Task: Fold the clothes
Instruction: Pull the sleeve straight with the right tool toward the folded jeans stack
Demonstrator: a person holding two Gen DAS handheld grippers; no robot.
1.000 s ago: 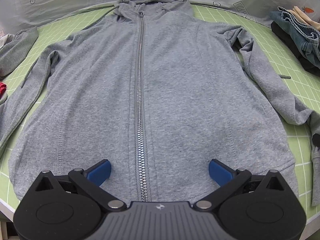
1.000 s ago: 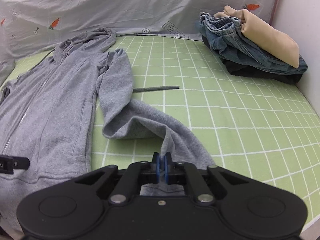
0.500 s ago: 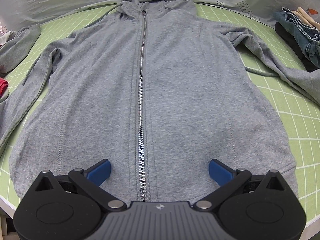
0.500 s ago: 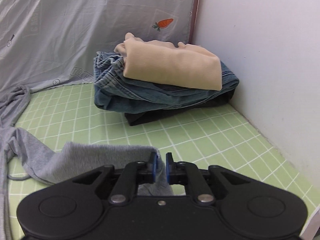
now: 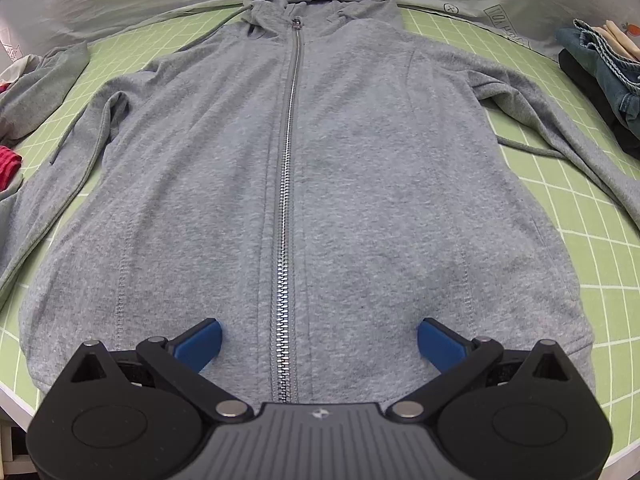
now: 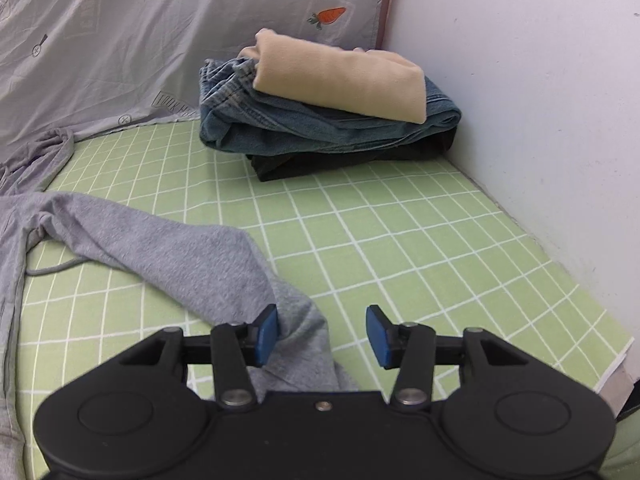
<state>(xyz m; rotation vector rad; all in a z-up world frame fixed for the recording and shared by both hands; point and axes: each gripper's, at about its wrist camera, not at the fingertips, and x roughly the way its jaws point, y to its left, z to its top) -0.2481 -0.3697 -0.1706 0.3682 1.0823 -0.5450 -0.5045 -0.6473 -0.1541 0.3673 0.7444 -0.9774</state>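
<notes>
A grey zip hoodie [image 5: 360, 180] lies face up and zipped on the green grid mat [image 6: 400, 248], hood at the far end. My left gripper [image 5: 320, 336] hovers open over its hem, one blue pad on each side of the zipper [image 5: 286, 240]. The hoodie's right sleeve [image 6: 180, 256] is stretched out sideways across the mat. My right gripper [image 6: 322, 330] is at the cuff end; its jaws are closing, with the cuff lying loose between them against the left pad [image 6: 267, 334], not pinched.
A stack of folded clothes [image 6: 332, 112], beige on denim on black, sits in the far right corner against the white wall [image 6: 540, 80]. A patterned sheet [image 6: 160, 40] hangs behind. Another grey garment [image 5: 36, 88] and a red item [image 5: 8, 164] lie at the left.
My right gripper carried the sleeve cuff outward to the right, straightening the sleeve, then its jaws parted and released the cuff. The left gripper stayed put and open.
</notes>
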